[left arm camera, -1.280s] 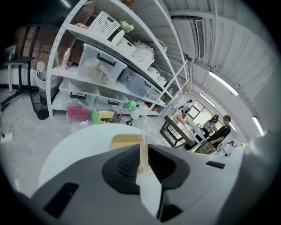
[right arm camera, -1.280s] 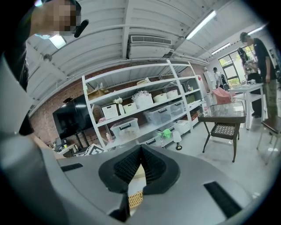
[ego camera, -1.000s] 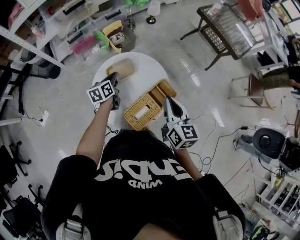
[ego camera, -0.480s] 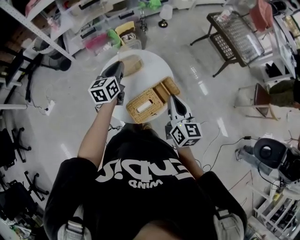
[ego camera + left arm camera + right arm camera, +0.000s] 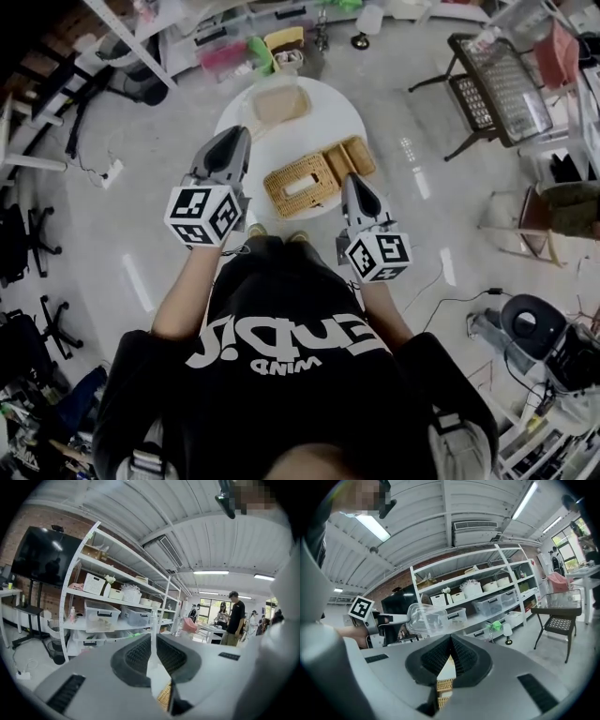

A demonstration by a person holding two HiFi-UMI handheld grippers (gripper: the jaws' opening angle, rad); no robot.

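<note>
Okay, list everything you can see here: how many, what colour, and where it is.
round table: one, white, in front of the person
woven box: one, tan, near edge of the table
small woven tray: one, tan, beside the box
clear container: one, transparent, held in the air
shelving: one, white, holding bins, beyond the table
side table: one, dark frame, on the right
left gripper: grey, shut on the container
right gripper: grey, shut, empty, by the box

The right gripper [image 5: 450, 641], jaws pressed together, faced white shelving [image 5: 487, 590].
Beyond its tip, at upper left, the left gripper [image 5: 401, 618] clamped a clear plastic container [image 5: 427, 619]; a woven basket [image 5: 445, 685] showed through the gap beneath the jaws.
</note>
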